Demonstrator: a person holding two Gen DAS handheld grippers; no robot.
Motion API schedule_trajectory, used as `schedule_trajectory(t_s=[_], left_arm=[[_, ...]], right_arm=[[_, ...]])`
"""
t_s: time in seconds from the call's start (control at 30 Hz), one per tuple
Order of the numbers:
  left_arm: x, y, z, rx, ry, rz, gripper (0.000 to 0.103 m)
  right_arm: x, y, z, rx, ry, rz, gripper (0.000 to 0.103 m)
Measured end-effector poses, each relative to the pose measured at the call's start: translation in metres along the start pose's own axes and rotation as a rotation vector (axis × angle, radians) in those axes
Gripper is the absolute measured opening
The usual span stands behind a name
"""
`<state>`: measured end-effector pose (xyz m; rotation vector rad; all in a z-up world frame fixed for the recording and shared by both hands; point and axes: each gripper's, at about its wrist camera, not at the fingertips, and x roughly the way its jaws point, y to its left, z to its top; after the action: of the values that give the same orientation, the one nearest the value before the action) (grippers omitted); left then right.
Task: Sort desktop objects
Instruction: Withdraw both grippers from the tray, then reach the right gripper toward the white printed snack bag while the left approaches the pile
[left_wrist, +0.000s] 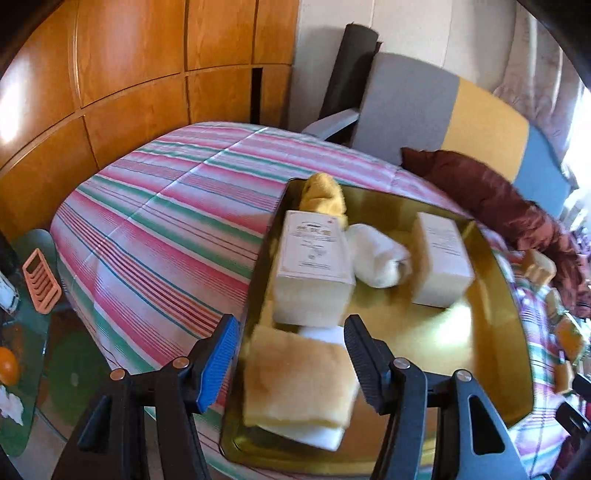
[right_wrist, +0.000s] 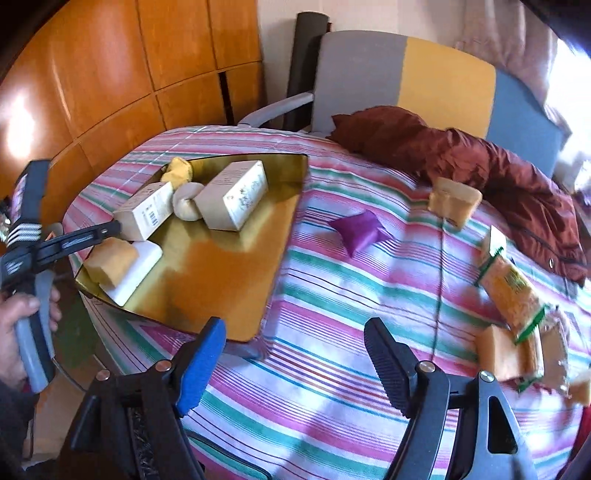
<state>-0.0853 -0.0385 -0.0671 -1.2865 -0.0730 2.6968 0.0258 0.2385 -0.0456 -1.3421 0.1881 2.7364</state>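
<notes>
My left gripper (left_wrist: 291, 325) is shut on a yellow sponge (left_wrist: 299, 380), held low over a white block (left_wrist: 317, 437) at the near end of the gold tray (left_wrist: 424, 332). In the right wrist view the same sponge (right_wrist: 110, 262) sits under the left gripper's fingers (right_wrist: 107, 229). Two cream boxes (left_wrist: 314, 254) (left_wrist: 441, 254), a white roll (left_wrist: 380, 258) and a yellow cloth (left_wrist: 323, 195) lie further in. My right gripper (right_wrist: 295, 328) is open and holds nothing, above the striped cloth beside the tray's near corner (right_wrist: 243, 332).
A purple pouch (right_wrist: 356, 230), a loose sponge (right_wrist: 452, 199) and packaged sponges (right_wrist: 513, 291) lie on the cloth to the right. A maroon jacket (right_wrist: 498, 173) is heaped at the back, before a chair (right_wrist: 369, 74). An orange rack (left_wrist: 40, 280) sits on a low glass table at the left.
</notes>
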Motion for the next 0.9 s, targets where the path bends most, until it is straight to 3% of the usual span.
schedule_trajectory(t_s=[0.23, 0.47, 0.7, 0.9], left_arm=[[-0.027, -0.019, -0.004, 0.011, -0.036, -0.145, 0.060], [-0.039, -0.065, -0.004, 0.115, -0.008, -0.294, 0.061], [-0.042, -0.099, -0.004, 0.200, 0.020, -0.338, 0.061], [-0.042, -0.120, -0.002, 0.230, 0.038, -0.395, 0.061]], right_arm=[[-0.010, -0.030, -0.009, 0.089, -0.019, -0.004, 0.078], [-0.025, -0.070, -0.019, 0.206, -0.006, -0.028, 0.078], [-0.061, -0.155, -0.032, 0.437, -0.018, -0.089, 0.078], [-0.082, -0.252, -0.055, 0.778, -0.030, -0.114, 0.085]])
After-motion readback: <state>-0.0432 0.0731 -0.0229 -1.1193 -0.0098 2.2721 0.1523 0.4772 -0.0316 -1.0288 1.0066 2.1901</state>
